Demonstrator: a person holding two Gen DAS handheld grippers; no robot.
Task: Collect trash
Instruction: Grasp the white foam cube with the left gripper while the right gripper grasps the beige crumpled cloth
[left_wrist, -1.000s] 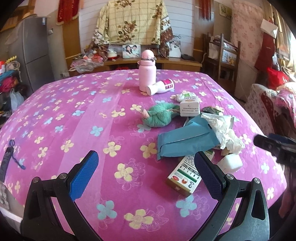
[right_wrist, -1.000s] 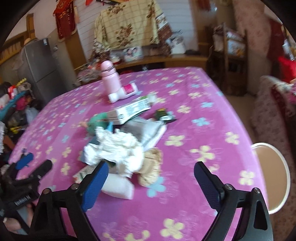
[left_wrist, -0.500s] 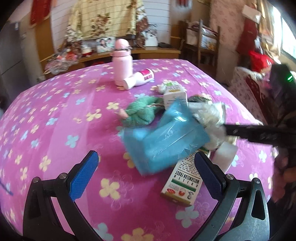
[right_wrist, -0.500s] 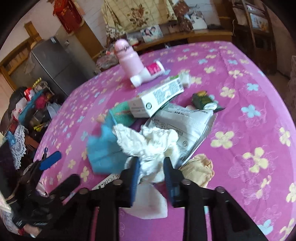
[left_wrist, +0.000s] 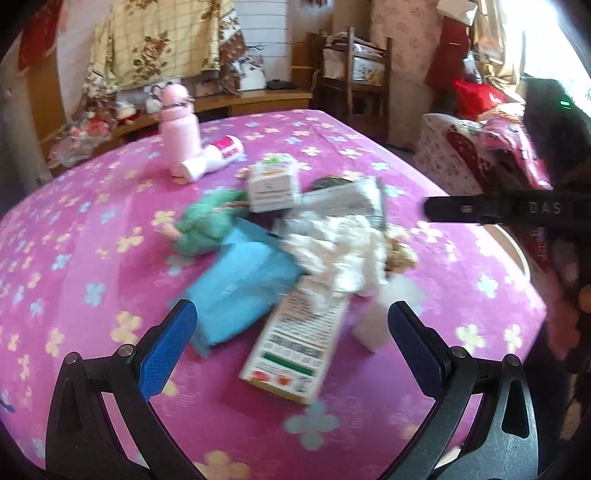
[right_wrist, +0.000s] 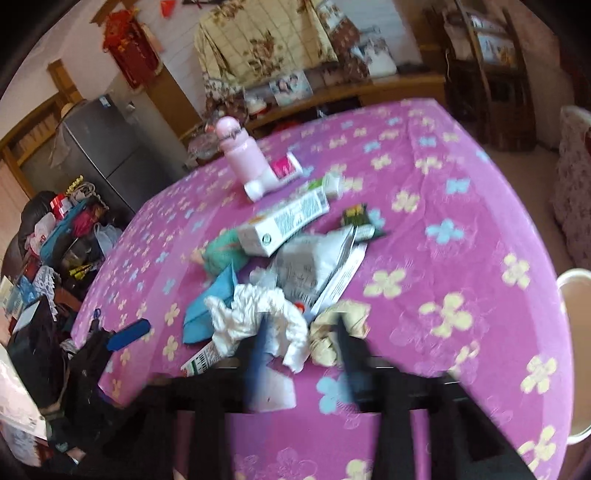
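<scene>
A trash pile lies on the pink flowered tablecloth (left_wrist: 92, 221): crumpled white tissue (left_wrist: 340, 251) (right_wrist: 258, 314), blue packet (left_wrist: 243, 280), printed carton (left_wrist: 299, 343), silver wrapper (right_wrist: 310, 266) and beige paper wad (right_wrist: 332, 332). My left gripper (left_wrist: 290, 314) is open just short of the pile, the carton's near end lying between its blue pads. My right gripper (right_wrist: 300, 319) is blurred and its jaws are opening; the tissue's tail hangs loose between its fingers, and a white block (right_wrist: 273, 387) sits under them. One right finger (left_wrist: 480, 210) juts in from the right in the left wrist view.
A pink bottle (left_wrist: 179, 129) stands at the back beside a lying white tube (left_wrist: 214, 158). A white box (left_wrist: 271, 184) rests on a green cloth bundle (left_wrist: 207, 229). A round stool (right_wrist: 572, 332) stands off the table's right edge; bags and clutter (right_wrist: 55, 229) crowd the left.
The right jaws were wide, then shut on the tissue, and now stand apart again. The left gripper has moved closer and turned right, and the blue packet has shifted.
</scene>
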